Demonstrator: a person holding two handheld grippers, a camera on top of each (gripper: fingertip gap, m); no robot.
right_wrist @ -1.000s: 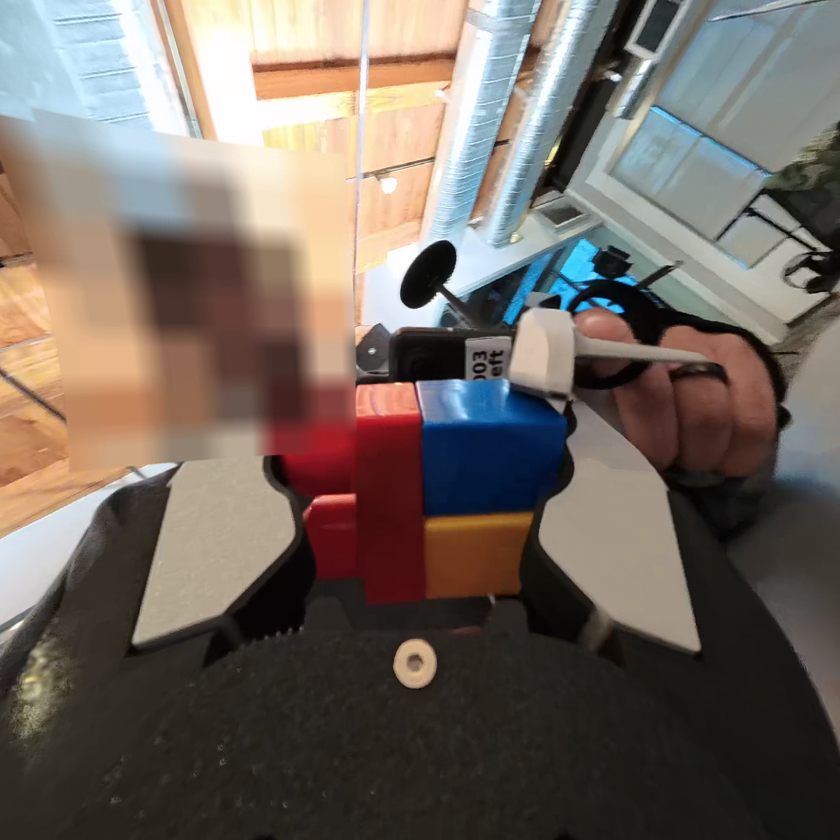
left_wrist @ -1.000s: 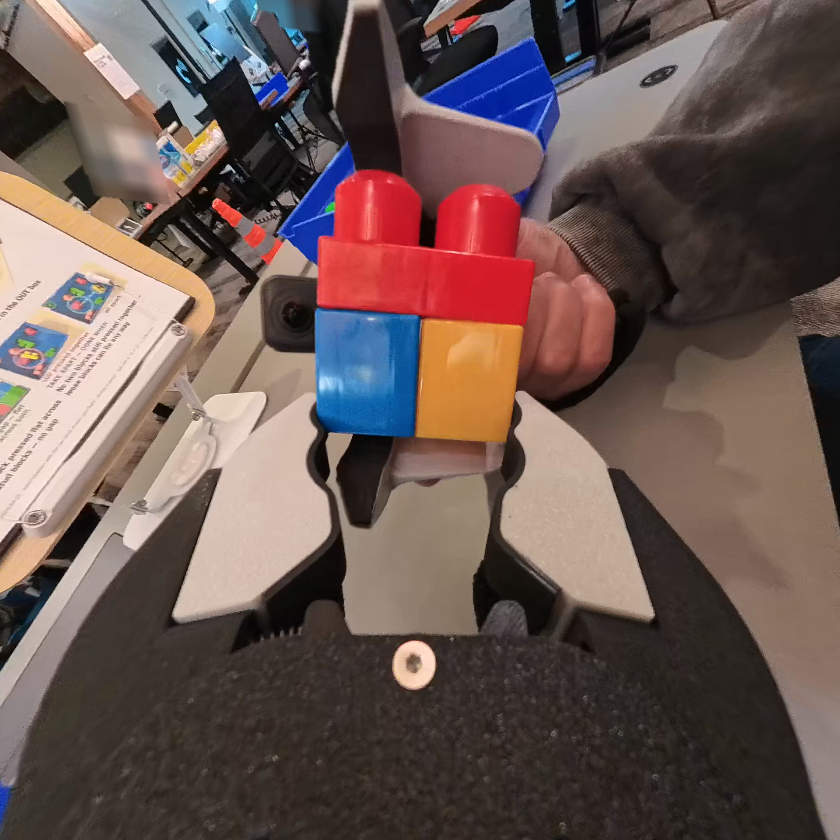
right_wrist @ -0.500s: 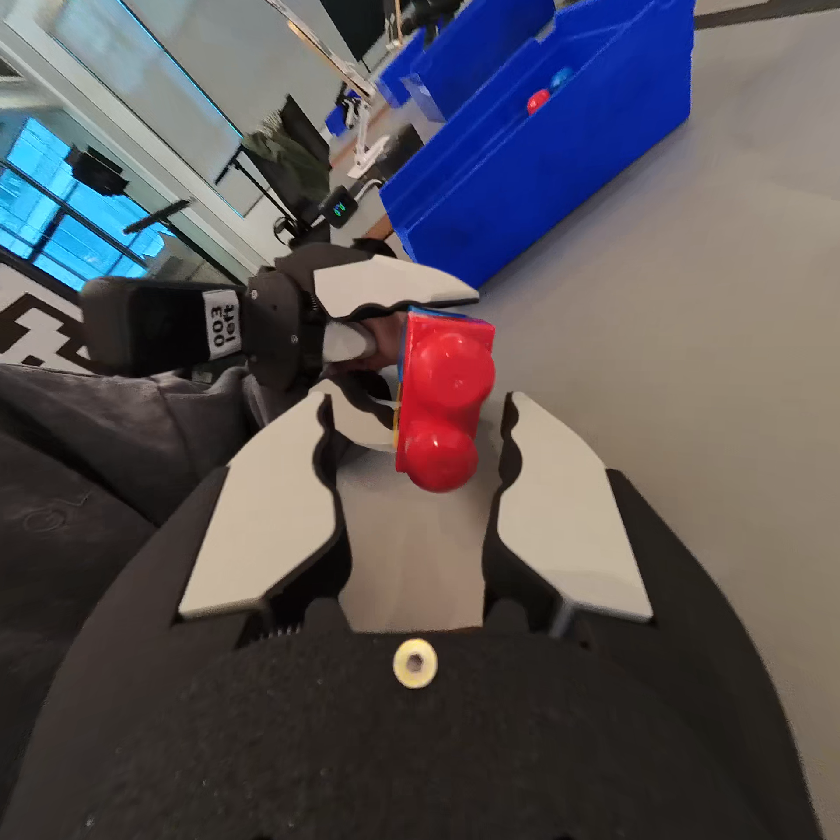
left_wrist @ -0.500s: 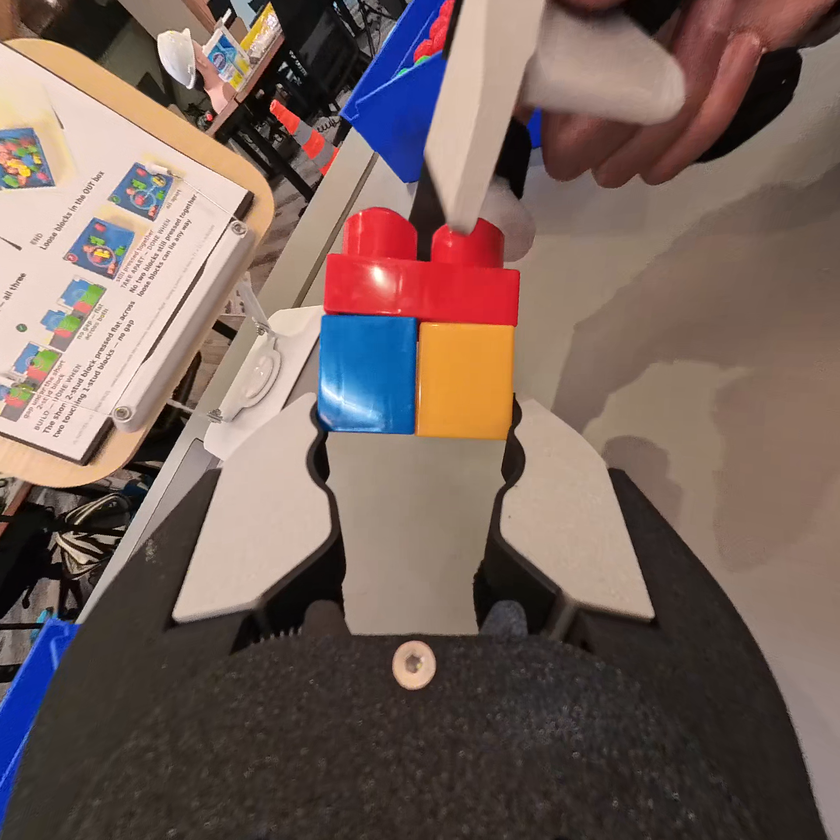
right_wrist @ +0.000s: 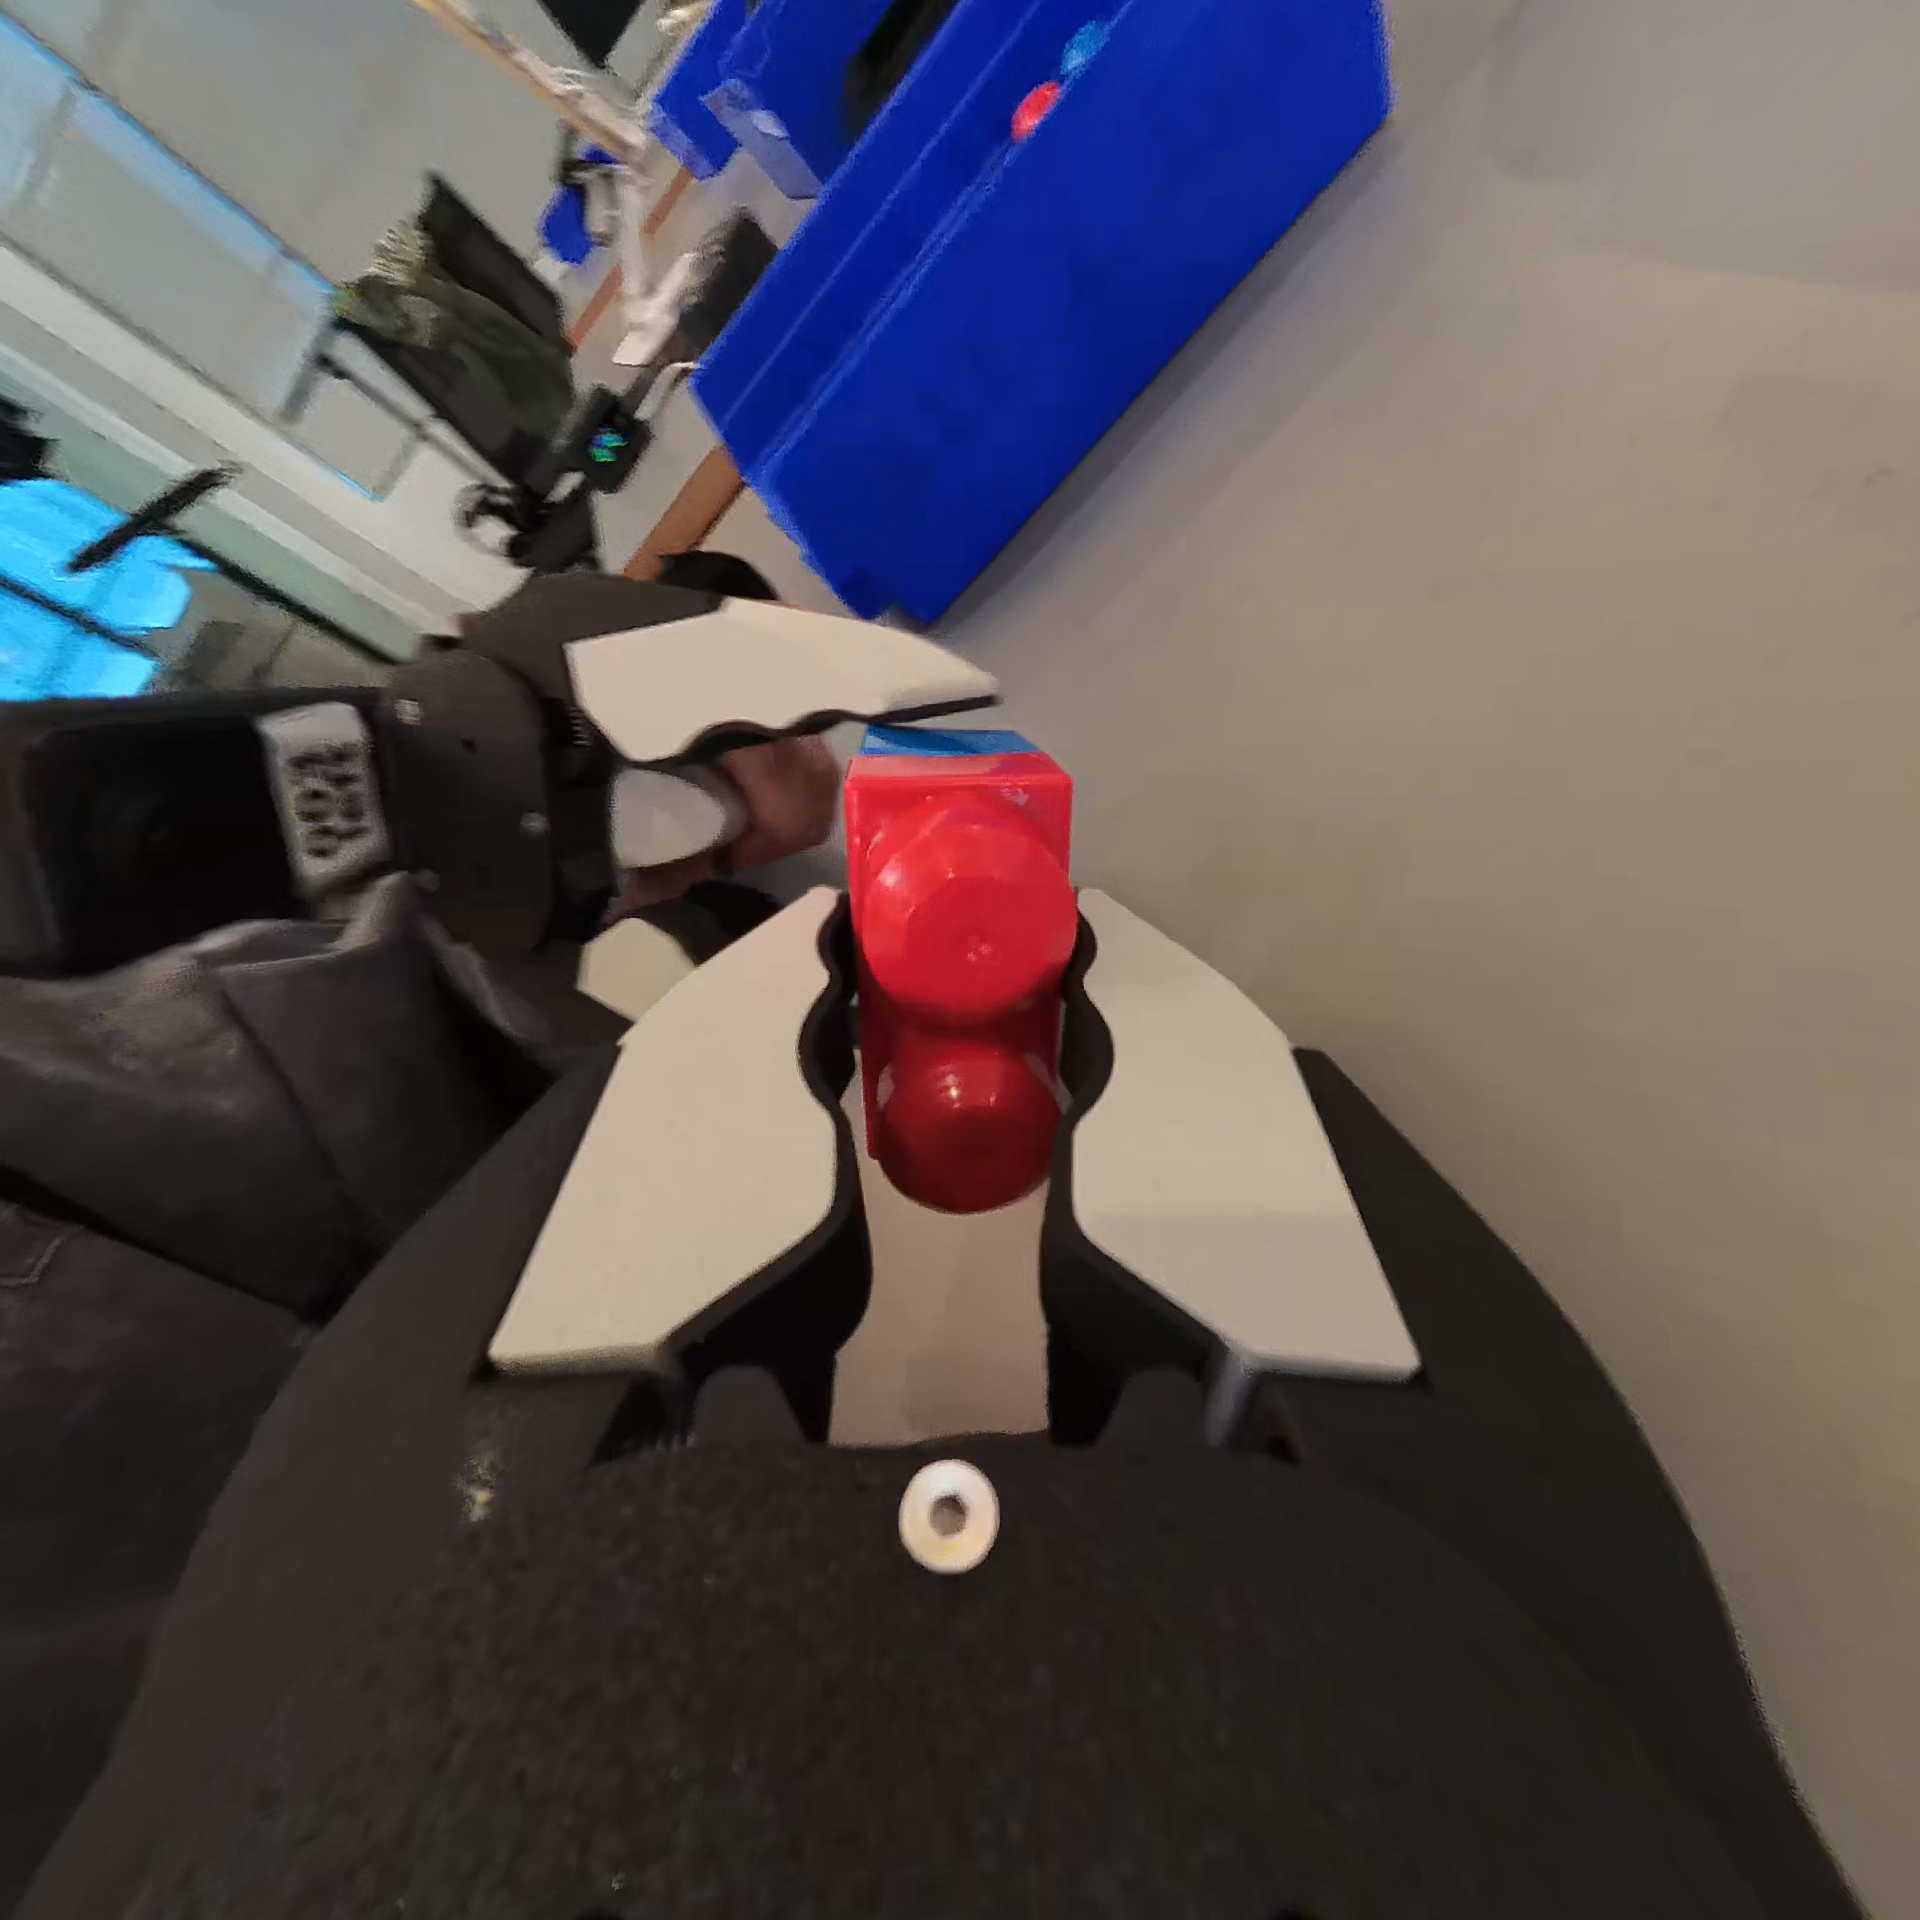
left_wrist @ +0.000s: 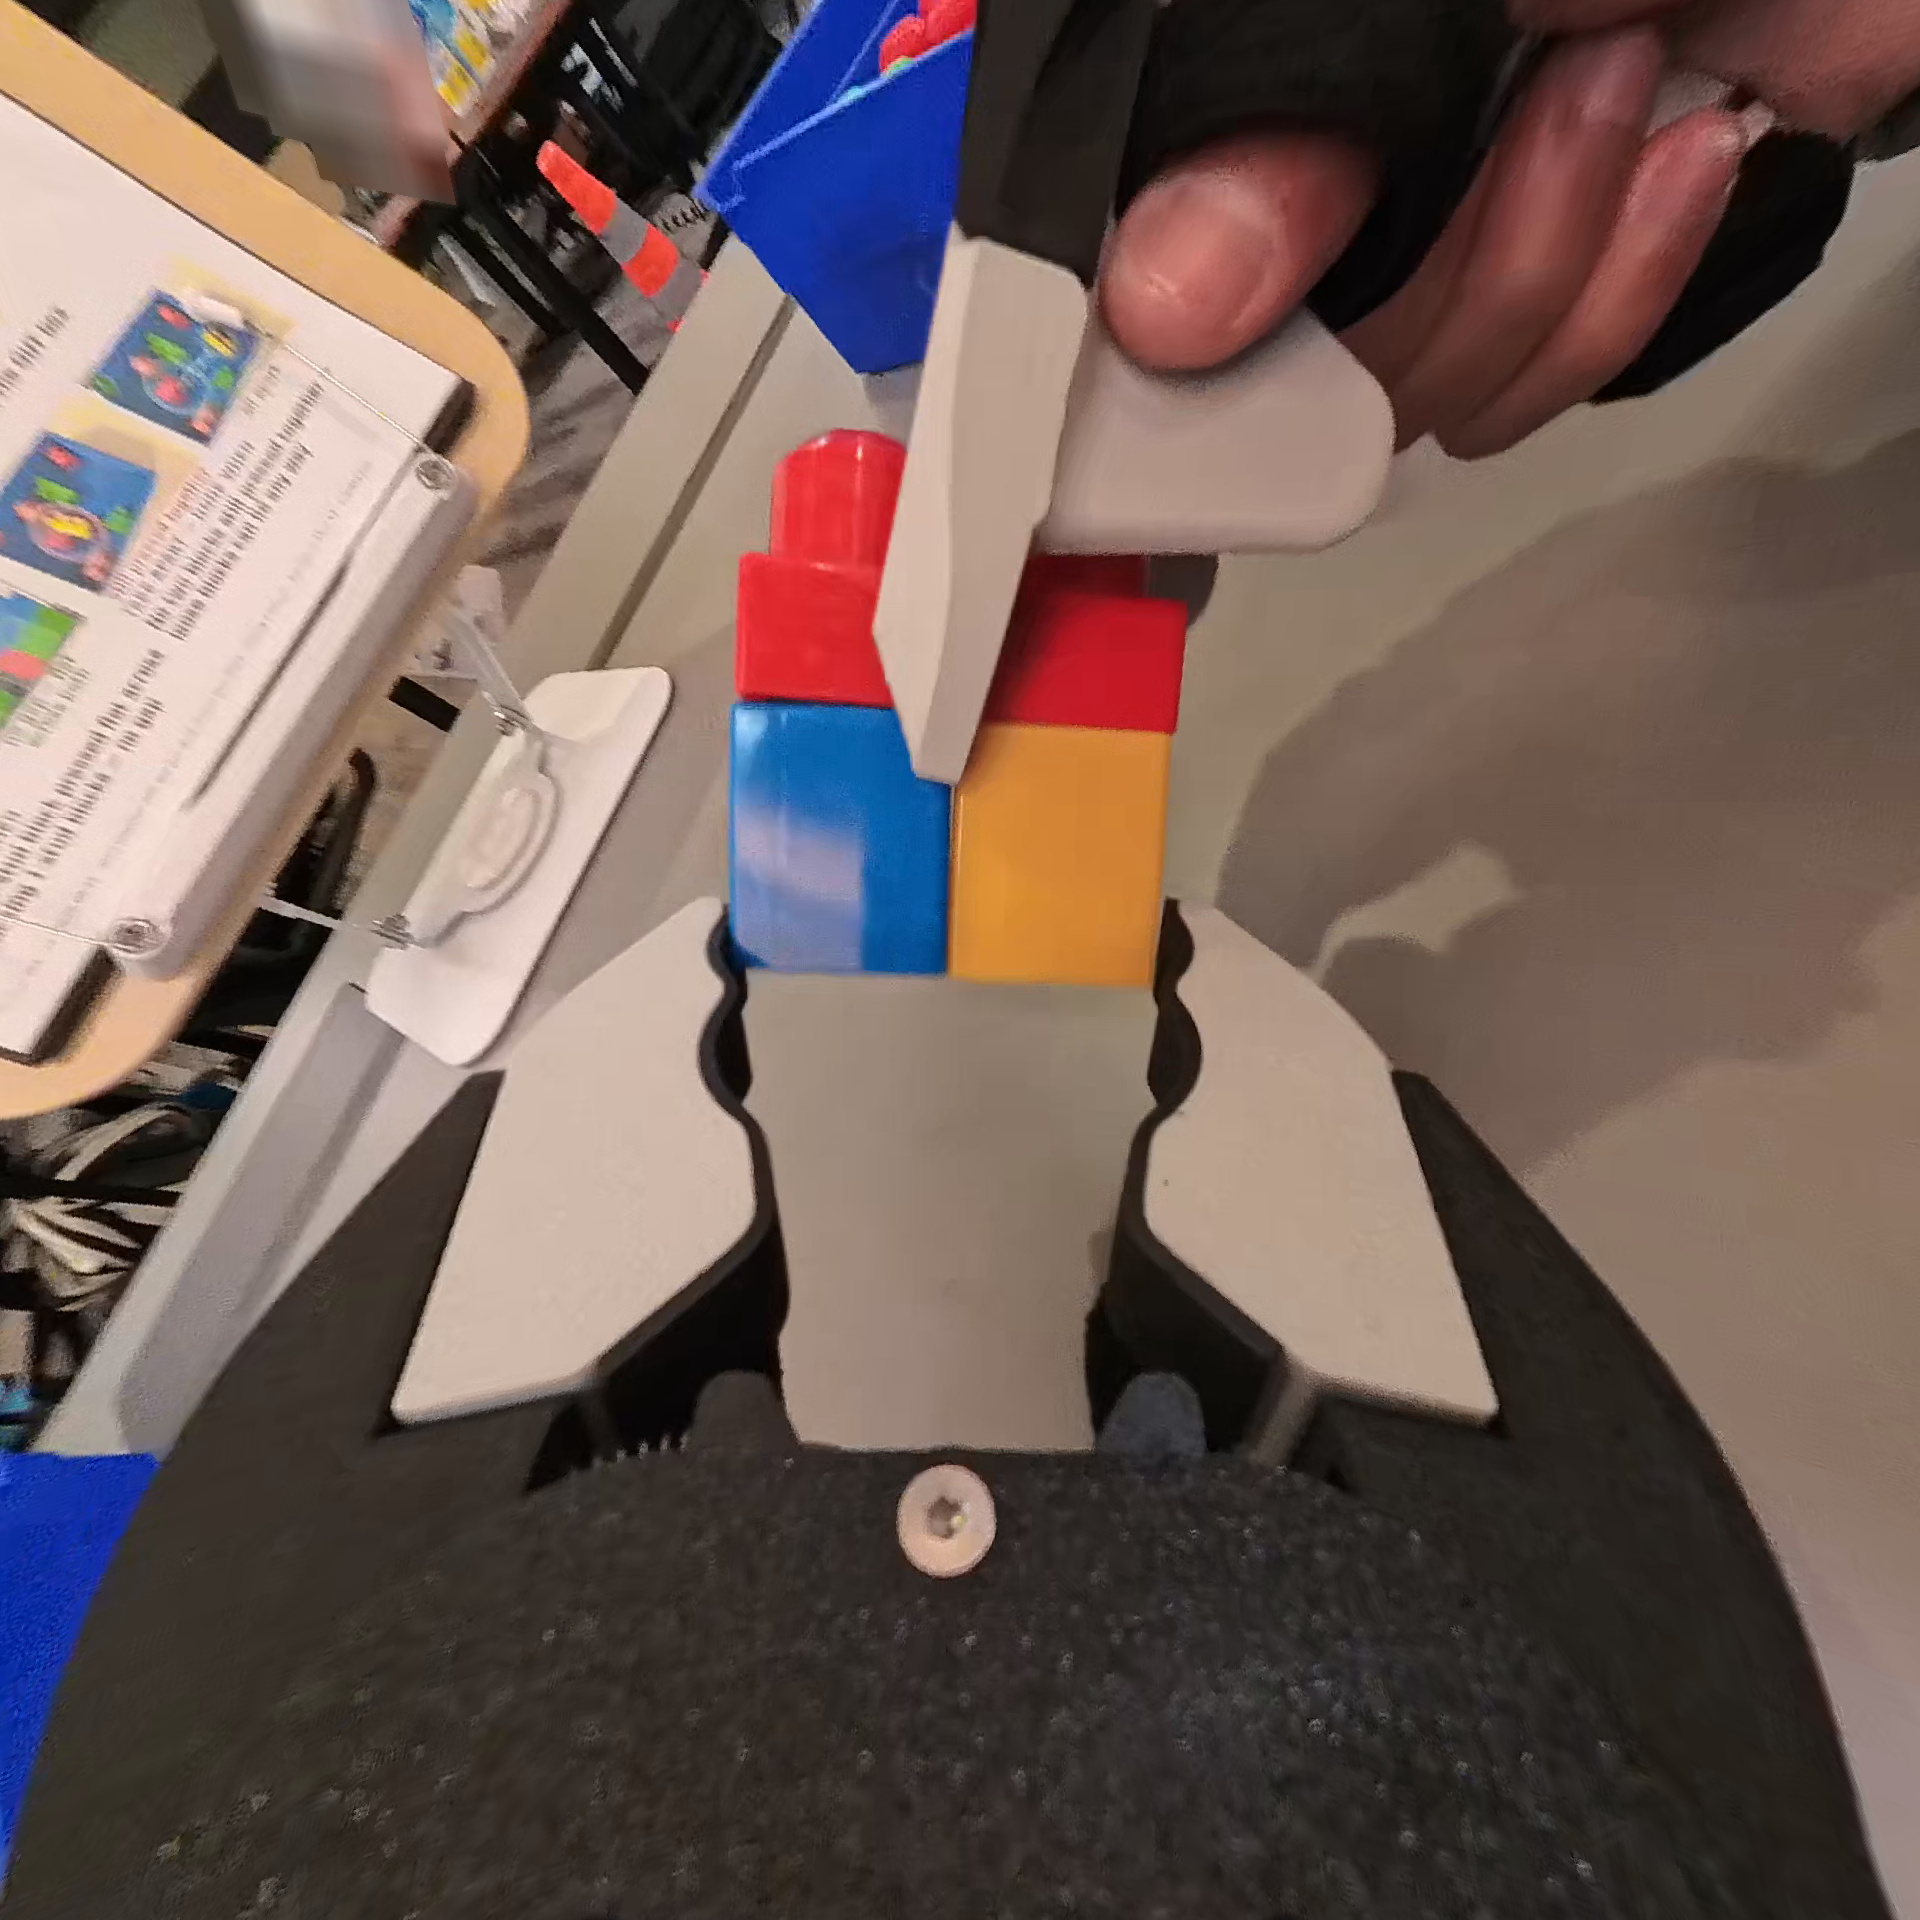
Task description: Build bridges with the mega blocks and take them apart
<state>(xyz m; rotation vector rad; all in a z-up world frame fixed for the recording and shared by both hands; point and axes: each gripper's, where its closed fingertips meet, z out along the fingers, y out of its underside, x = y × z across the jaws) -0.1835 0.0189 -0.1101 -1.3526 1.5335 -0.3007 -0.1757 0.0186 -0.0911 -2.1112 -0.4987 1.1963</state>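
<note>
A small bridge is held above the grey table: a red two-stud block [left_wrist: 800, 634] sits across a blue block [left_wrist: 831, 831] and a yellow block [left_wrist: 1055, 852]. My left gripper [left_wrist: 945, 935] is shut on the blue and yellow pair at their lower corners. My right gripper [right_wrist: 956, 925] comes down from above and is shut on the red block [right_wrist: 966, 935], with both studs facing its camera. One of its fingers [left_wrist: 966, 499] covers the red block's right stud in the left wrist view. The left gripper's upper finger [right_wrist: 769, 675] shows in the right wrist view.
A blue bin [right_wrist: 1039, 312] with loose blocks stands on the grey table [right_wrist: 1558, 727] behind the bridge; it also shows in the left wrist view [left_wrist: 852, 208]. A printed instruction sheet on a wooden board [left_wrist: 156, 520] lies left. A person's hand [left_wrist: 1351, 208] holds the right gripper. Both grippers' tips are close together, under 4 cm apart.
The right gripper let go of the stack's side, swung over its top and closed on the red block. The left gripper kept its hold on the blue and yellow blocks.
</note>
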